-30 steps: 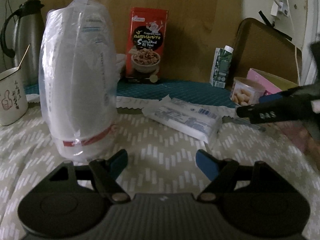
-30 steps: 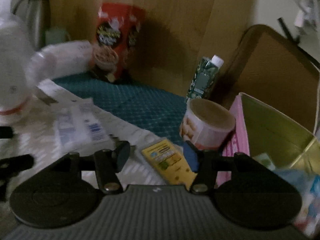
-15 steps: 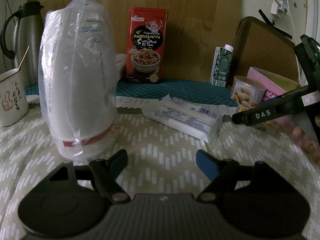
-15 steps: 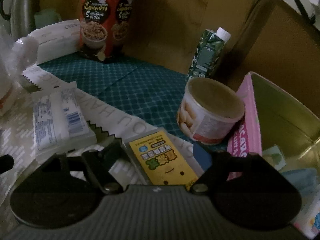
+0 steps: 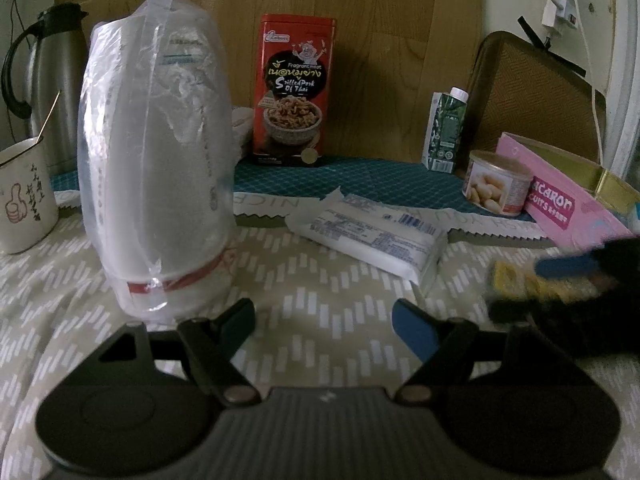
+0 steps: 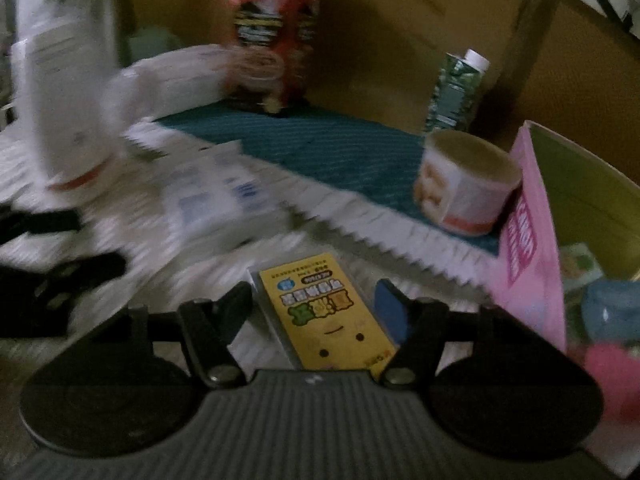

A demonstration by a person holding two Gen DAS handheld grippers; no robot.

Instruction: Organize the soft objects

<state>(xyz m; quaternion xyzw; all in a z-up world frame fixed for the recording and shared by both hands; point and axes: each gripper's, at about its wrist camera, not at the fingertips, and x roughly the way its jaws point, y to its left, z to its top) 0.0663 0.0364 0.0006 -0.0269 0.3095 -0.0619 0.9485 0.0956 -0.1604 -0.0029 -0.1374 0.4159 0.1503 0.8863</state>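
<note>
Right now the right gripper [image 6: 312, 300] has its jaws spread around a small yellow tissue pack [image 6: 326, 312], one finger on each long side, though blur hides whether the pads already touch it; from the left wrist view the pack [image 5: 524, 282] lies near the pink Macaron box [image 5: 560, 204] at the right of the surface. It looks light, soft and film-wrapped, so it should squash under pressure and may slip; holding it across the middle of its narrow width seems the safest bet. The left gripper [image 5: 324, 314] hangs with jaws wide apart and nothing between them, just near the tall plastic-bagged stack [image 5: 156, 176]. A flat white wipes pack [image 5: 372, 236] lies farther off in the middle, equally soft and crinkly. The open pink box, already holding soft items, is probably the destination.
</note>
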